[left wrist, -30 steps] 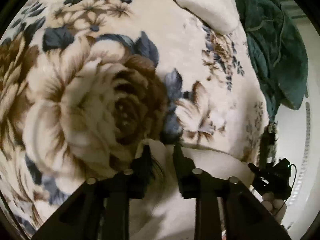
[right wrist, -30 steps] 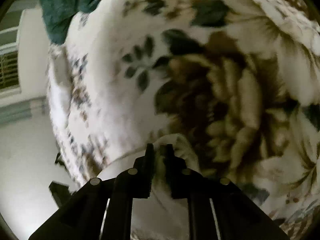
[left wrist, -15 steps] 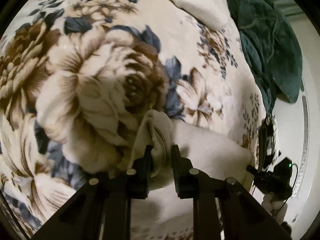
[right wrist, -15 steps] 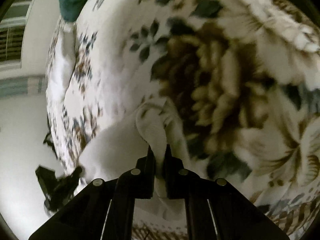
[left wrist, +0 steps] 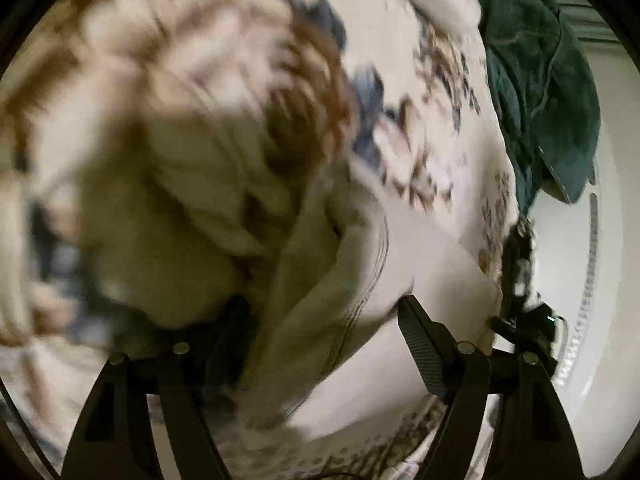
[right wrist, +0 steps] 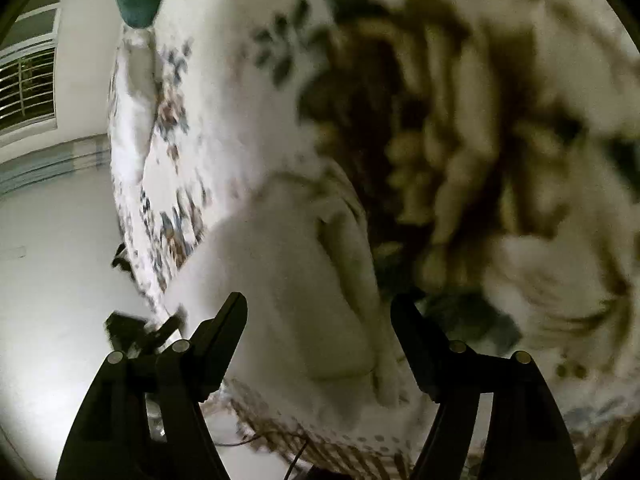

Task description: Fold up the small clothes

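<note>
1. The small cream knit garment [left wrist: 320, 280] lies bunched on the floral plush blanket [left wrist: 420, 80] near the bed's edge; its raised fold may slump open.
2. Left tongs [left wrist: 324, 312] and right tongs [right wrist: 318, 308] gape wide, holding nothing.
3. Blur suggests haste; a regrasp could snag blanket pile.

Left gripper [left wrist: 324, 316] is hanging with its jaws spread wide apart, gripping nothing; right gripper [right wrist: 320, 312] is likewise standing wide, both fingers clear of contact
</note>
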The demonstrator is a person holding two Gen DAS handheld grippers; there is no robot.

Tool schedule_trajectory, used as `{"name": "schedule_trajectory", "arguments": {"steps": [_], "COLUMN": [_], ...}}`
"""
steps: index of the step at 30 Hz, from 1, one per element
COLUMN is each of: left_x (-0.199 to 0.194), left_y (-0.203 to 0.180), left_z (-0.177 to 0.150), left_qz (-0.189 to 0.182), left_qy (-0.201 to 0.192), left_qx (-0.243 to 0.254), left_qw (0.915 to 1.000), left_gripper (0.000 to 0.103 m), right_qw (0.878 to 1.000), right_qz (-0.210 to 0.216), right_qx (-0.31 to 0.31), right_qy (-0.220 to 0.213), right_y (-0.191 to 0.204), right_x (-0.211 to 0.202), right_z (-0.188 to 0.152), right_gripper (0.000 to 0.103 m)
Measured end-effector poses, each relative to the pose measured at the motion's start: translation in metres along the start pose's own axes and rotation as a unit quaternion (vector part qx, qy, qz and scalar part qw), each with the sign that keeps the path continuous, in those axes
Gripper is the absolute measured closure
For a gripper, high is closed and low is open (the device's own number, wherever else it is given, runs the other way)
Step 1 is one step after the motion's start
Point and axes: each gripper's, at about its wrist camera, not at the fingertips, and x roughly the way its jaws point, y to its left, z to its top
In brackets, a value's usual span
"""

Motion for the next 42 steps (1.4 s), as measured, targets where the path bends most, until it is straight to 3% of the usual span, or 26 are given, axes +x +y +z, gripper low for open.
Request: {"name": "schedule_trajectory", "arguments": {"steps": [4, 7, 8, 9, 10, 15, 21, 26, 30, 33, 39, 42], "left_x": [0.020, 0.018, 0.014, 0.011, 0.007, -0.013, -0.058, -0.112, -0.146, -0.164, -0.164, -0.145], "left_y": [-0.010, -0.018, -0.020, -0.023, -0.027, -0.042, -0.072, -0.100, -0.118, -0.122, -0.108, -0.100], "left_z": [0.003, 0.004, 0.003, 0.002, 0.001, 0.000, 0.032, 0.100, 0.166, 0.233, 0.345, 0.386], "left_qz": [-0.003, -0.009, -0.011, -0.012, -0.015, -0.005, -0.003, -0.007, -0.001, 0.007, 0.024, 0.071], "left_qy": [0.015, -0.001, -0.011, -0.015, -0.017, -0.039, -0.059, -0.107, -0.146, -0.174, -0.197, -0.186], "left_qx": [0.019, 0.025, 0.032, 0.039, 0.046, 0.058, 0.079, 0.086, 0.101, 0.104, 0.095, 0.089], "left_qw": [0.9997, 0.9996, 0.9994, 0.9990, 0.9987, 0.9976, 0.9951, 0.9906, 0.9842, 0.9791, 0.9755, 0.9759], "left_gripper": [0.027, 0.029, 0.040, 0.079, 0.085, 0.087, 0.087, 0.087, 0.087, 0.087, 0.086, 0.082], "right_qw": [0.998, 0.998, 0.998, 0.997, 0.998, 0.998, 0.996, 0.991, 0.984, 0.978, 0.971, 0.970], "right_qz": [0.039, 0.055, 0.056, 0.056, 0.048, 0.031, 0.015, 0.029, 0.041, 0.053, 0.054, 0.036], "right_qx": [-0.006, -0.016, -0.020, -0.029, -0.035, -0.046, -0.089, -0.129, -0.162, -0.186, -0.213, -0.219], "right_qy": [0.038, 0.037, 0.034, 0.034, 0.034, 0.008, -0.008, -0.031, -0.055, -0.072, -0.091, -0.096], "right_y": [-0.013, -0.010, -0.008, -0.003, 0.001, 0.025, 0.097, 0.177, 0.254, 0.313, 0.395, 0.416], "right_x": [0.030, 0.038, 0.039, 0.040, 0.041, 0.027, 0.001, -0.015, -0.009, 0.008, 0.057, 0.081], "right_z": [0.000, -0.004, -0.006, -0.009, -0.011, -0.018, -0.009, 0.025, 0.079, 0.129, 0.223, 0.265], "right_gripper": [0.027, 0.031, 0.040, 0.074, 0.087, 0.090, 0.090, 0.090, 0.090, 0.090, 0.090, 0.090]}}
